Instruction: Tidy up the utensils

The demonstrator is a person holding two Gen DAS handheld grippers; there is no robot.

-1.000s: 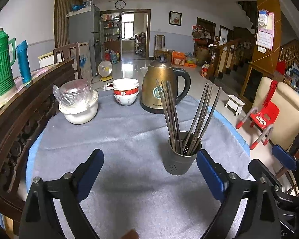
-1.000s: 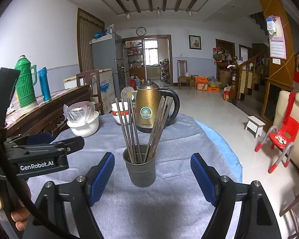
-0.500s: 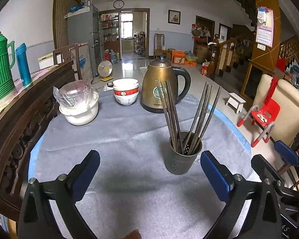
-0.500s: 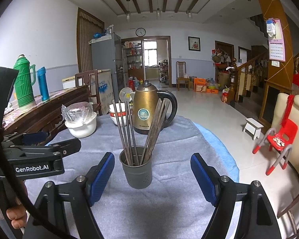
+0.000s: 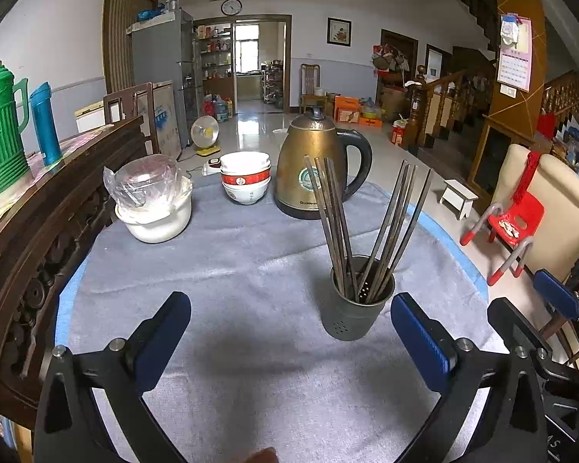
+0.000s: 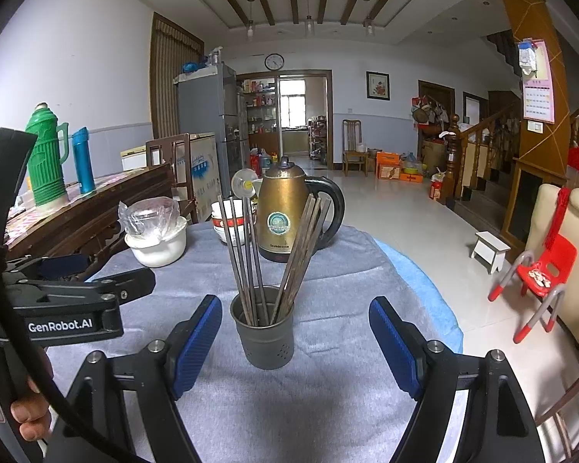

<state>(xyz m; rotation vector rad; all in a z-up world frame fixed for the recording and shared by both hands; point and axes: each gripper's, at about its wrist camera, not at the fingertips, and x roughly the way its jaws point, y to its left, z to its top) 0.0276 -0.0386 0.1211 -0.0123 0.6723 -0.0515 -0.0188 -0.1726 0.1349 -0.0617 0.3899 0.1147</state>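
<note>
My left gripper [image 5: 290, 337]: matte black angular frame, blue ribbed pads on the jaws, silver screw heads at the pivots. My right gripper [image 6: 295, 341]: same build, black arms, blue ribbed pads, silver screws just behind the pads. Seen from the right gripper, the left one's black body carries white "GenRobot.AI" lettering, a thick black cable runs across it, and fingers [image 6: 29, 418] wrap its handle.

chopstick tips [image 6: 255, 318] hidden in holder [image 6: 267, 341], kettle label [image 6: 278, 223] unreadable
</note>
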